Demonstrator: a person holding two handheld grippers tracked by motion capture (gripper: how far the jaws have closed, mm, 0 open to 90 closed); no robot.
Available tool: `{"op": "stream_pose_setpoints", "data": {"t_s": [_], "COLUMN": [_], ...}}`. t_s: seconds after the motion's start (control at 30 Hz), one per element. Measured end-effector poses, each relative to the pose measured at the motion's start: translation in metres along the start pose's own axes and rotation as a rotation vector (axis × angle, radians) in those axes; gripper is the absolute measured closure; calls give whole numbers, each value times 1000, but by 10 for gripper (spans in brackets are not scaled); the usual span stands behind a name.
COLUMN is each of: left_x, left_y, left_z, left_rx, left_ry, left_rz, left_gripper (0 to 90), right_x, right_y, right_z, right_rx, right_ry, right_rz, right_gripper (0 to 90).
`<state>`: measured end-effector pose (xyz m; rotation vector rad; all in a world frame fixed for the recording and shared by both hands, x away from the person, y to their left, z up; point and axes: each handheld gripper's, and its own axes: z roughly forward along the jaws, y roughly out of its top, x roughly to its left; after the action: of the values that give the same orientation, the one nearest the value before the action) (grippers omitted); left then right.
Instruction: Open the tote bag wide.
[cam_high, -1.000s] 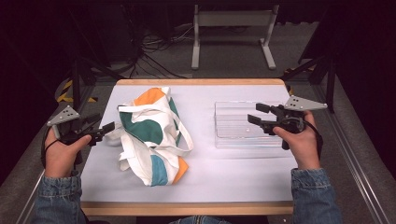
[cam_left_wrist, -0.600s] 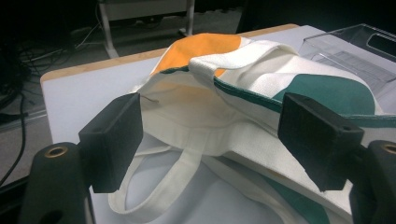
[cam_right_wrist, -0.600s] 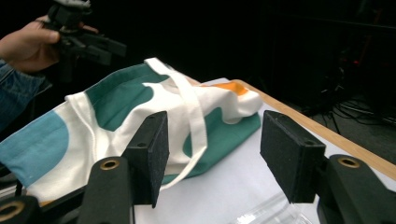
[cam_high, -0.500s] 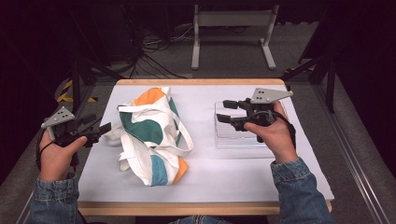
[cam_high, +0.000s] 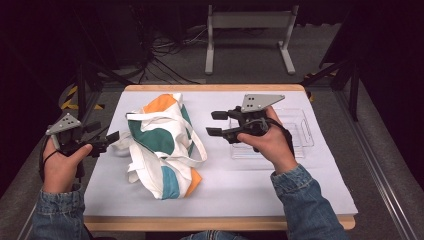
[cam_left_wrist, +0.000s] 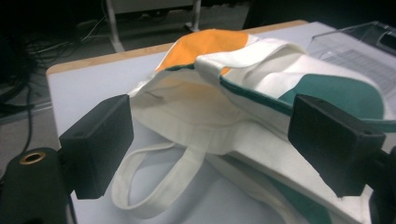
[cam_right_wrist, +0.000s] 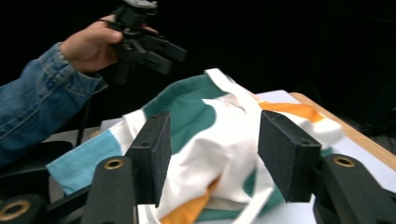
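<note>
At about nine o'clock on the table (cam_high: 300, 185), the left gripper (cam_high: 107, 139) sat level at the edge with its jaws wide and having just opened further, nothing pressed between them; its own view looked straight into the mouth of the tote bag (cam_high: 162, 145), a loose handle loop (cam_left_wrist: 154, 186) lying between the pads, likely lined up to catch that opening. The bag lay crumpled left of centre, handles draped across it. Toward three o'clock, the right gripper (cam_high: 216, 123) hung above the mat, half open, empty and narrowing, pointed at the bag's far side, probably to steady it. Behind it lay a clear tray (cam_high: 300, 131).
</note>
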<state>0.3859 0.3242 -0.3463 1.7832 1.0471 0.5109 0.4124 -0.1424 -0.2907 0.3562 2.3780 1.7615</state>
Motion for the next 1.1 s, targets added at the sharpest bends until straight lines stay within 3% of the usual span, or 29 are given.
{"op": "stream_pose_setpoints", "data": {"t_s": [0.2, 0.53, 0.83, 0.93, 1.03, 1.1], "left_x": [0, 2, 1, -1, -3, -4], "left_y": [1, 0, 0, 0, 1, 1], "left_z": [0, -1, -1, 1, 3, 3], "left_rx": [-8, -4, -3, 14, 14, 12], "left_ry": [-20, -20, -16, -20, -25, -23], "left_rz": [-4, -19, -27, 6, 14, 16], "left_gripper": [149, 145, 141, 137, 123, 116], "right_x": [8, 22, 29, 32, 36, 38], "right_y": [1, -7, -14, -17, -20, -21], "right_z": [21, 67, 83, 90, 96, 99], "right_rx": [42, 116, 153, 171, 190, 202], "right_ry": [25, 118, 158, 173, 183, 190], "right_rz": [-13, -24, -23, -29, -45, -50], "right_gripper": [459, 464, 490, 498, 545, 626]}}
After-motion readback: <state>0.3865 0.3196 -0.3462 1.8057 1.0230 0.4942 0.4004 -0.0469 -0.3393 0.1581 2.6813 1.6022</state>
